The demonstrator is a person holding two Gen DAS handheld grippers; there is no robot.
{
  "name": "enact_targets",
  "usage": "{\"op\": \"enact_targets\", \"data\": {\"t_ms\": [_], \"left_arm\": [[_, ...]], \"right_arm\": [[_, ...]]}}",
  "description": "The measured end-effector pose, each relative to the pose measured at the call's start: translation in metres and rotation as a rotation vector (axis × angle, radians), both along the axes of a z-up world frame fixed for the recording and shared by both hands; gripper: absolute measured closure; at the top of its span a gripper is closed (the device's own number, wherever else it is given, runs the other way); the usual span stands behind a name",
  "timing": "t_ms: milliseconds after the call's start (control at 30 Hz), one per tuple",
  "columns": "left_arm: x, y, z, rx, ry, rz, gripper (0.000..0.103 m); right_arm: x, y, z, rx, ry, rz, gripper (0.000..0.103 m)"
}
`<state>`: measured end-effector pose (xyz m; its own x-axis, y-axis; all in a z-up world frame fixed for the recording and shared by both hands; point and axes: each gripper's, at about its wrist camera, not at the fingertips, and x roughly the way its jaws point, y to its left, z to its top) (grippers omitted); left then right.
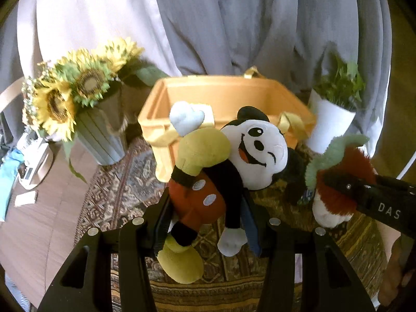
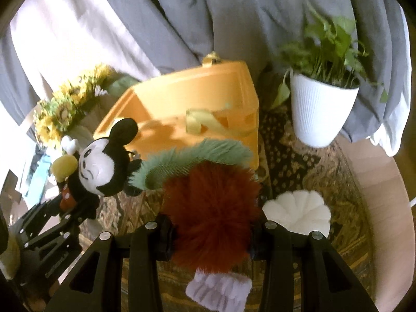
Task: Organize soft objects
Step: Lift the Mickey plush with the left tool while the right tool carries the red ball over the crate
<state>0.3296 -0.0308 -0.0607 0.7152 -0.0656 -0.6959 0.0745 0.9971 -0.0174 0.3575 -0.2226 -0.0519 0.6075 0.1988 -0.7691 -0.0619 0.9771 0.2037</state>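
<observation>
Mostly hidden: left tongs [image 1: 208,208] pinch mouse plush [image 1: 221,171]; right tongs [image 2: 210,231] pinch rust-red plush [image 2: 210,208], face unseen.

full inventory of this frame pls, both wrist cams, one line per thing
mouse plush: 1, black, white, red shorts, yellow shoes; held in left claw, before the bin
furry plush: 1, rust-red with green tail, pale paws; held in right claw
storage bin: 1, orange, yellow strap handles; on rug, centre back
sunflower bouquet: 1, yellow, in grey ribbed vase; left of bin
potted plant: 1, green, white ribbed pot; right of bin
rug: 1, patterned brown-gold; under everything
curtain: grey; behind
left claw: 1, black, shut on mouse plush
right claw: 1, black, shut on furry plush
</observation>
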Motion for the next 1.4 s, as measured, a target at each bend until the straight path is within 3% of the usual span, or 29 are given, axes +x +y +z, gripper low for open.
{"op": "enact_targets", "data": {"t_ms": [533, 933, 1133, 1400], "left_arm": [[0.012, 0.006, 0.051, -0.012, -0.149, 0.012, 0.054], [0.032, 0.011, 0.075, 0.003, -0.200, -0.015, 0.054], [0.050, 0.015, 0.085, 0.019, -0.229, -0.018, 0.054], [0.085, 0.013, 0.085, 0.056, -0.228, -0.028, 0.054]], "right_arm": [[0.009, 0.008, 0.055, 0.013, -0.184, -0.006, 0.062], [0.034, 0.014, 0.089, 0.003, -0.294, 0.001, 0.062], [0.054, 0.018, 0.096, -0.021, -0.317, 0.017, 0.062], [0.097, 0.021, 0.091, -0.036, -0.271, 0.052, 0.062]]}}
